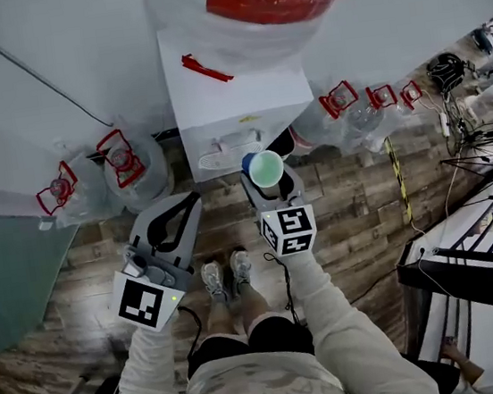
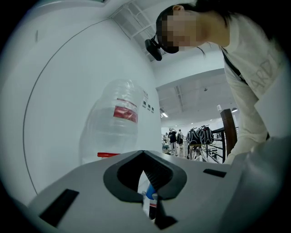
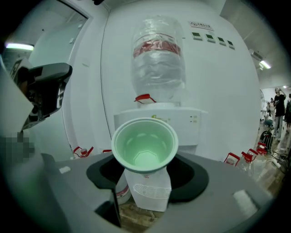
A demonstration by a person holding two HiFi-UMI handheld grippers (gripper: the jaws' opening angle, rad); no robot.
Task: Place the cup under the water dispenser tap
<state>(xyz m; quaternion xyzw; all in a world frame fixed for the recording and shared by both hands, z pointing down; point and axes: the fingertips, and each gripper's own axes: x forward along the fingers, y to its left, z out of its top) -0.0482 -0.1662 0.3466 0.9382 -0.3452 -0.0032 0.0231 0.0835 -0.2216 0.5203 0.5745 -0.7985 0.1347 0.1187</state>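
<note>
Head view, person standing on wood-plank floor, facing a white wall.

Water dispenser: white cabinet, upper centre of frame, set against the wall. Large clear bottle with a red label is inverted on its top.

Spare bottles with red handles stand on the floor at both sides of the dispenser: two at left, several at right.

Left gripper: lower left of centre, pointing toward the dispenser's left front corner. Fingers closed, tips meeting, nothing between them. Its own view shows only a narrow slit, with the dispenser front behind it.

Right gripper: centre of frame, directly before the dispenser front. Fingers closed on the cup, one on each side of its wall below the rim.

Cup: pale green, empty, rim round and undeformed, held clear of the floor. In the right gripper view its mouth faces the camera and overlaps the dispenser's front panel, with the drip tray showing below it. In the head view it sits at the lower edge of the dispenser, just beside the blue tap. Contact with the dispenser: cannot tell.
</note>
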